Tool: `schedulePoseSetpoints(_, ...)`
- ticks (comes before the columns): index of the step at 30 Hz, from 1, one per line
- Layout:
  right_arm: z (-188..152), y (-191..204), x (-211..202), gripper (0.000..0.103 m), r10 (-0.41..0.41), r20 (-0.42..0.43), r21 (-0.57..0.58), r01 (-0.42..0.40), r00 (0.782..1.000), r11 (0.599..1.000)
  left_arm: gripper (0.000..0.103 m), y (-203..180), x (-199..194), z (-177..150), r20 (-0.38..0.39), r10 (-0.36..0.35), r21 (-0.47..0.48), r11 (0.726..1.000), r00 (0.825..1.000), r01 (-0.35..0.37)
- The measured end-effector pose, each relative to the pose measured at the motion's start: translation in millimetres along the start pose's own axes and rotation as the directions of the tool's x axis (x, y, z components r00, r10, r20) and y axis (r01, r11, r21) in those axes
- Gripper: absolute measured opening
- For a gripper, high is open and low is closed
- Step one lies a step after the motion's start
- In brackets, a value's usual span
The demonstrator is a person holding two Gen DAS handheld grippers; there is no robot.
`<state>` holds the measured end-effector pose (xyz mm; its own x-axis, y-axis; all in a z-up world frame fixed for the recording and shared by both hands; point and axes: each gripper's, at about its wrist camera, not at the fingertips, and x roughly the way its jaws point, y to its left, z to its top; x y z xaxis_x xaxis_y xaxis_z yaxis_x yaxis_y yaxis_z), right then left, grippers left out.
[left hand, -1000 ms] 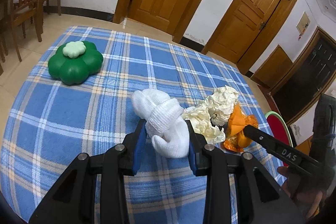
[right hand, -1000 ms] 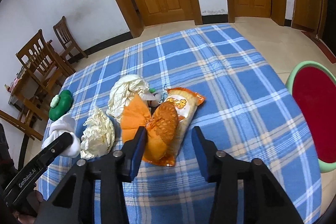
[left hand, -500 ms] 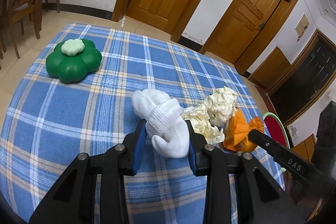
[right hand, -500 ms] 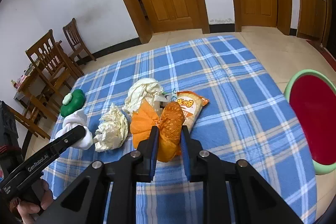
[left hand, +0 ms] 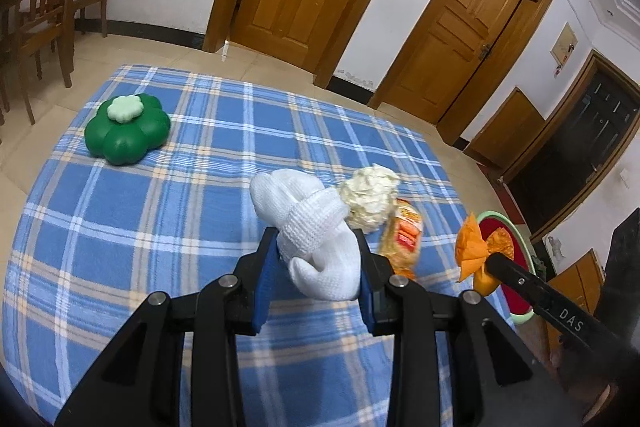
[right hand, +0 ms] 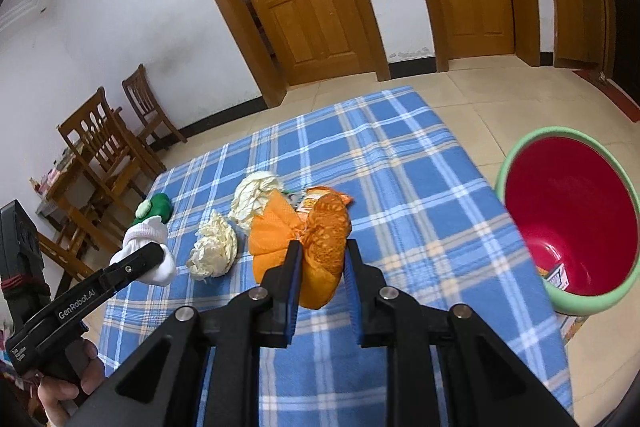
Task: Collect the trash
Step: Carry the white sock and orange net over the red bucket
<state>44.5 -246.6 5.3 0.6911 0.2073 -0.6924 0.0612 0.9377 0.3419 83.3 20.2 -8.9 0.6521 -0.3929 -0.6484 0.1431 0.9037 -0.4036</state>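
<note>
Trash lies gathered on the desk [left hand: 132, 267], which is covered with a blue plaid cloth. In the left wrist view a crumpled cream paper ball [left hand: 370, 197] and an orange snack wrapper [left hand: 404, 239] sit just behind the rolled white sock [left hand: 316, 227], and a green flower-shaped box [left hand: 127, 135] stands well apart at the far left corner. The left tool [left hand: 318, 261] is closed down tight on the sock, its blue pads pressing both sides, and the sock is clear of the cloth. To the right, the other tool holds an orange mesh bundle [left hand: 478, 247] in front of a red bin [left hand: 516, 267] with a green rim.

In the right wrist view the right tool [right hand: 320, 267] is clamped narrow on the orange mesh bundle [right hand: 304, 243], which is lifted above the desk [right hand: 420, 187]. Behind it lie two cream paper balls [right hand: 212, 251], one nearer and one farther [right hand: 256, 195], with the snack wrapper [right hand: 320, 197] beside them. The green box [right hand: 156, 209] is at the far edge. The red bin [right hand: 568, 215] stands on the floor to the right, beside the desk. At left, a hand [right hand: 68, 383] grips the left tool [right hand: 160, 259], which carries the sock [right hand: 150, 247].
</note>
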Motion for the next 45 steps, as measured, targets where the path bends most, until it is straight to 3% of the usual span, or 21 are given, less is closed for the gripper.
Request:
schedulePoseSetpoints(25,-2.5,-107.1,-58.8,0.023,-0.054,0.097,0.229,0.03,0.994,0.973,0.035,-104.1,11.6,-12.6,-0.082,-0.075,0.134,0.987,0.994,0.086)
schedulePoseSetpoints(45,-14.2,-204.5,-71.3,0.025,-0.192,0.107,0.411,0.133,0.976,0.902,0.036,-209.5,68.3,-20.9,-0.182,-0.132,0.296,0.938,0.974,0.182)
